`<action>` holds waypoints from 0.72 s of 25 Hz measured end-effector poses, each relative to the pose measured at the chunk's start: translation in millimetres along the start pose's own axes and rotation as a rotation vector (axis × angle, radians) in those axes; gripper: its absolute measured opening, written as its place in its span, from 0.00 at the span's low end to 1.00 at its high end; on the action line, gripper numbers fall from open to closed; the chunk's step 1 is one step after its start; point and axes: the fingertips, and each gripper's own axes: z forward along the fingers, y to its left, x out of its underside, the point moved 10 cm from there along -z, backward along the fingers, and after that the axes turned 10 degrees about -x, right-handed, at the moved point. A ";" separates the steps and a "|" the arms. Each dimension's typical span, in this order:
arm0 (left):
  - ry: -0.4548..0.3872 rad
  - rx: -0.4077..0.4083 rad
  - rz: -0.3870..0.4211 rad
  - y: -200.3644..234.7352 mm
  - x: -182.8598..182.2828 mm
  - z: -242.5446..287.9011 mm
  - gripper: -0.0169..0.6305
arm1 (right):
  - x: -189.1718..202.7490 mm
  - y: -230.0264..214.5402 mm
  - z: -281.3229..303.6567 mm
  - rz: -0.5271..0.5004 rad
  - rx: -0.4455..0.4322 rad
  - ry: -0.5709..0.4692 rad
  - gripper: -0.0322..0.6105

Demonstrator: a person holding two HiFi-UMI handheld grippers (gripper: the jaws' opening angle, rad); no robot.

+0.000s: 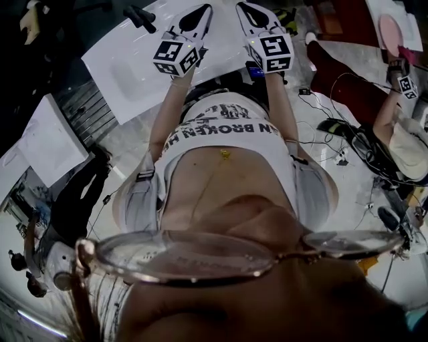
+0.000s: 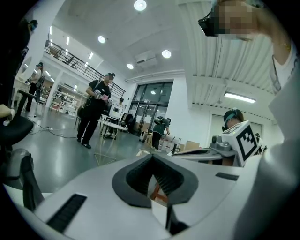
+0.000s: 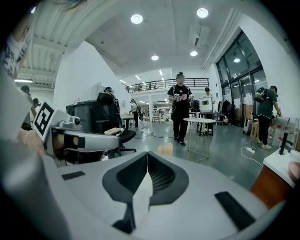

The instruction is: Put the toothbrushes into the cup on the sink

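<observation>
Left gripper [image 2: 152, 177] fingers were together, empty | right gripper [image 3: 146, 174] likewise | toothbrushes and cup were not in view | risk: approaching with fingers shut would likely knock a brush aside.

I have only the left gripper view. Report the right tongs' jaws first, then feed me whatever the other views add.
Observer: The right tongs are shut, with nothing between the jaws.
Operator: Give me both from the head view.
Observer: They are held up side by side, and the left tongs show against the edge of the white sink top.
Operator: Find the toothbrushes and the cup.
Observer: No toothbrush or cup shows in any view.
</observation>
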 end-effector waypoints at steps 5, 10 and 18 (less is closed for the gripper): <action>-0.025 0.000 0.001 -25.7 -17.8 -28.1 0.05 | -14.8 21.3 -23.8 0.006 -0.028 -0.037 0.09; -0.046 0.009 0.027 -46.5 -32.6 -44.1 0.05 | -31.4 35.7 -44.4 -0.028 -0.034 -0.087 0.09; -0.063 0.021 0.043 -50.7 -44.3 -54.2 0.05 | -46.3 49.0 -50.3 -0.055 -0.038 -0.112 0.09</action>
